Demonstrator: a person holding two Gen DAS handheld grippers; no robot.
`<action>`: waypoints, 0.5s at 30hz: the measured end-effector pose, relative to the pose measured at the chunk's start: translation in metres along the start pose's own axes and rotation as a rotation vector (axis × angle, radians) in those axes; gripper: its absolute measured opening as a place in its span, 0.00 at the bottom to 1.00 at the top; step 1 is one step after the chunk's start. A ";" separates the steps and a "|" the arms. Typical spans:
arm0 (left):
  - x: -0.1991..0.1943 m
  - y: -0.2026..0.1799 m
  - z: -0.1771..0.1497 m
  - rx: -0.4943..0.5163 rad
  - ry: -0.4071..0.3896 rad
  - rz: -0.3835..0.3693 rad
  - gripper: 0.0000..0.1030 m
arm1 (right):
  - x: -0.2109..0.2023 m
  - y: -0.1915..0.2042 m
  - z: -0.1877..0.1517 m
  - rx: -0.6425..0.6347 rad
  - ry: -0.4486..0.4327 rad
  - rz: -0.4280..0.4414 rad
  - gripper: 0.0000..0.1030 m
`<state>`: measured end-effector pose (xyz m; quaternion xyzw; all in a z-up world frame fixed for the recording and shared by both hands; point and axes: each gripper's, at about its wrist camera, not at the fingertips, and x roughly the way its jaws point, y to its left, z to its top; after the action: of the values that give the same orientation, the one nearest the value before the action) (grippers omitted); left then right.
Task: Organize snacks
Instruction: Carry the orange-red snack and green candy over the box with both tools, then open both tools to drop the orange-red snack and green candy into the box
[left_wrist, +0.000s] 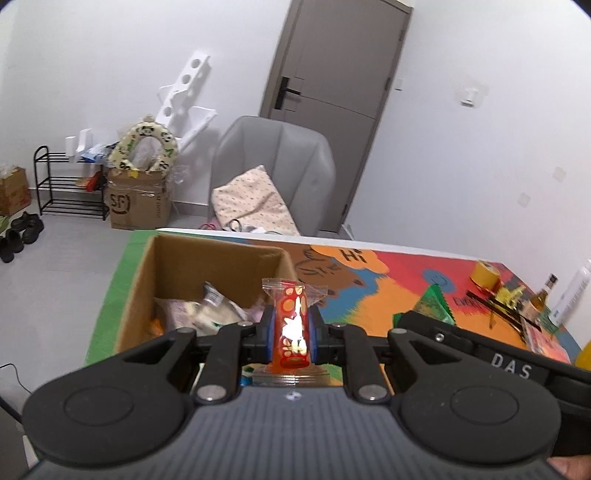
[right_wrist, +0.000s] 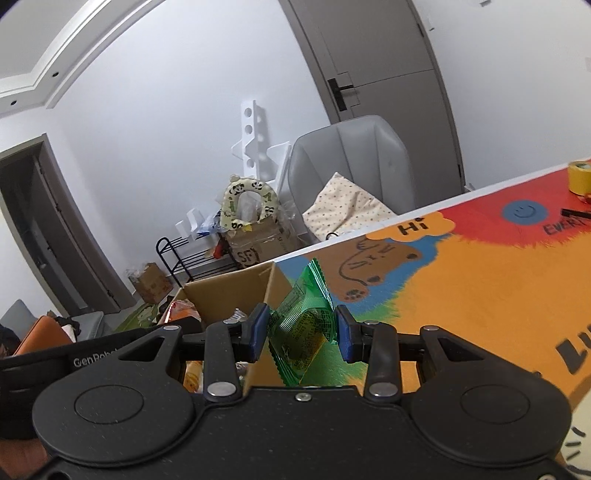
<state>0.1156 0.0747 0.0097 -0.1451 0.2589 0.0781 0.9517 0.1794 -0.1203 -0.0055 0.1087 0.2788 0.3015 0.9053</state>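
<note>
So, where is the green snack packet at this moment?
The green snack packet is clamped between the right gripper fingers, held above the colourful table mat, just right of the open cardboard box; the left wrist view shows it too.

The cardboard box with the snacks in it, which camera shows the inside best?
Left wrist: it looks down into the cardboard box, showing packets inside. Right wrist shows only its far walls and a glimpse of the contents behind the gripper.

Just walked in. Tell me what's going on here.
A person is sorting snacks with two handheld grippers. The left gripper is shut on a red foil-wrapped snack; the right gripper is shut on a green plastic snack packet. Both hang near the open brown cardboard box, which already holds other packets.
</note>
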 end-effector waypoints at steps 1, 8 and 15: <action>0.001 0.005 0.002 -0.008 0.000 0.007 0.15 | 0.003 0.003 0.001 -0.004 0.003 0.003 0.35; 0.010 0.033 0.009 -0.042 0.011 0.033 0.16 | 0.030 0.024 0.006 -0.033 0.035 0.032 0.35; 0.018 0.056 0.012 -0.040 0.055 0.071 0.19 | 0.051 0.047 0.006 -0.064 0.057 0.055 0.35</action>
<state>0.1242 0.1331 -0.0029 -0.1571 0.2884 0.1131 0.9377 0.1937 -0.0519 -0.0054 0.0784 0.2916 0.3382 0.8913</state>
